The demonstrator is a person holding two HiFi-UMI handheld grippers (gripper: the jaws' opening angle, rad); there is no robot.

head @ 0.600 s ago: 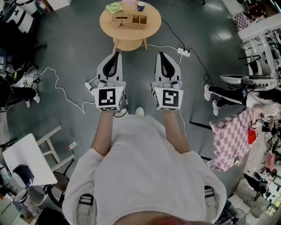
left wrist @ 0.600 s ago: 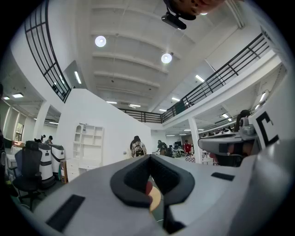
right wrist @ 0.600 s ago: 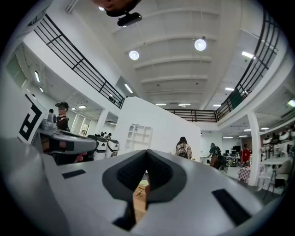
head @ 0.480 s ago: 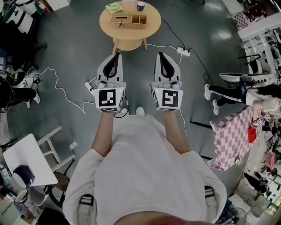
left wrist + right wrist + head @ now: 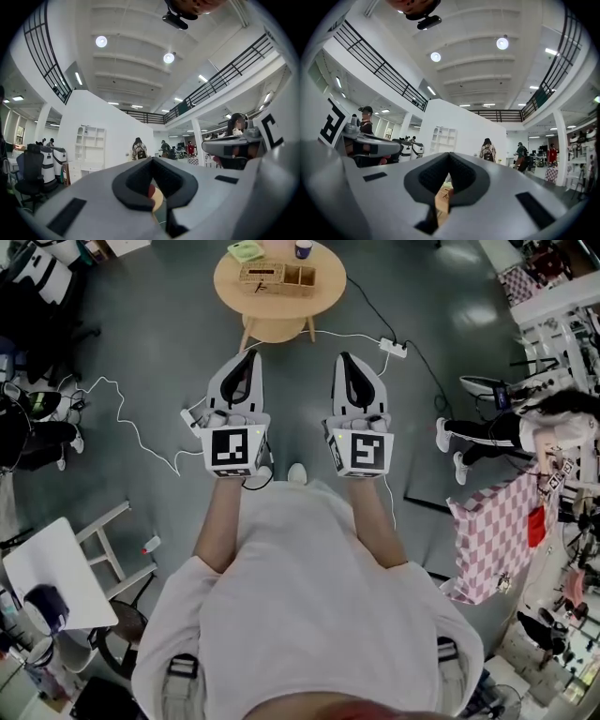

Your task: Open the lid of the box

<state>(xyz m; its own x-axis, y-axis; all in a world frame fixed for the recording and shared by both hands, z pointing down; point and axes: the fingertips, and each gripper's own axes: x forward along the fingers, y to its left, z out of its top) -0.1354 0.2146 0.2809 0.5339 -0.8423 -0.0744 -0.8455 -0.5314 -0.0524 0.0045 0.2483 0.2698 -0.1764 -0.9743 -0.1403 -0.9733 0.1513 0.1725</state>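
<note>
We hold the left claw (image 5: 247,356) and right claw (image 5: 343,358) side by side, both closed on nothing, since the box (image 5: 276,276) sits well apart on the far table (image 5: 281,326).

- Left gripper (image 5: 249,358) and right gripper (image 5: 343,360): side by side, apart, above the grey floor (image 5: 150,343).
- Round pale wooden desk (image 5: 281,313): ahead of both grippers, well apart from their tips.
- Light wooden rectangular box (image 5: 277,277): on the desk, ahead of the gap between the grippers.
- Flat green square item (image 5: 245,252): on the desk beyond the box, on the left gripper's side.
- Dark round cup (image 5: 302,249): on the desk beyond the box, on the right gripper's side.
- White plastic power strip (image 5: 393,350): on the floor, near the right gripper's tip, to its right.
- White chair (image 5: 52,568): well left of and behind the left gripper.
</note>
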